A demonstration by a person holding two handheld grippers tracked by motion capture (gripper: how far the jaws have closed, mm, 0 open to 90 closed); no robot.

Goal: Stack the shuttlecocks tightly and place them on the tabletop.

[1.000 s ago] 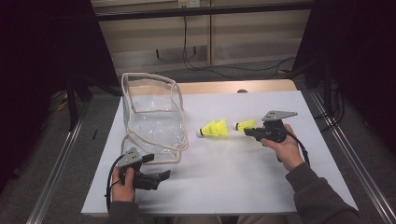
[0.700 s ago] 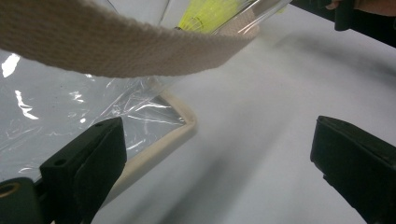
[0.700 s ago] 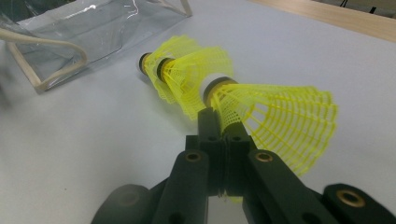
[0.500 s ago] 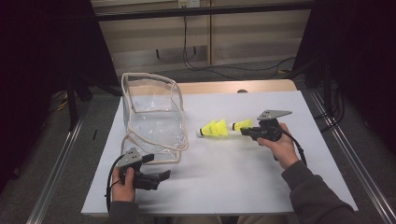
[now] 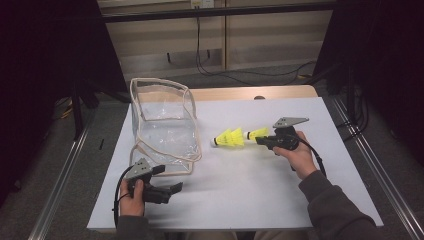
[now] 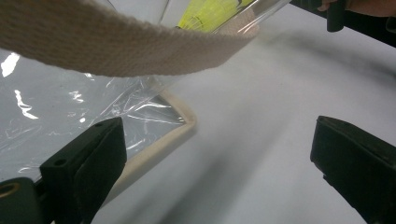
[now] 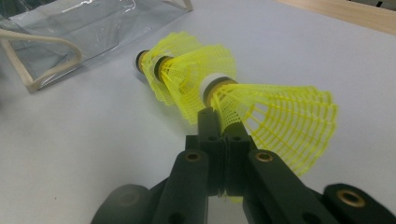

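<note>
Three yellow mesh shuttlecocks (image 5: 235,137), nested cork-into-skirt, lie in a row on the white table (image 5: 240,195). Corks point toward the clear plastic bag (image 5: 162,127) nearby, apart from it.

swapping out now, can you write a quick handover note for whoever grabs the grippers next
Right gripper: shut on the skirt edge of the nearest yellow shuttlecock, out on the white table.
Left gripper: open, holding nothing, resting at the near corner of the clear bag.
Two more shuttlecocks lie nested beside the bag.
Done: one shuttlecock gripped. Left: probably all three into the bag; none is inside yet.
</note>
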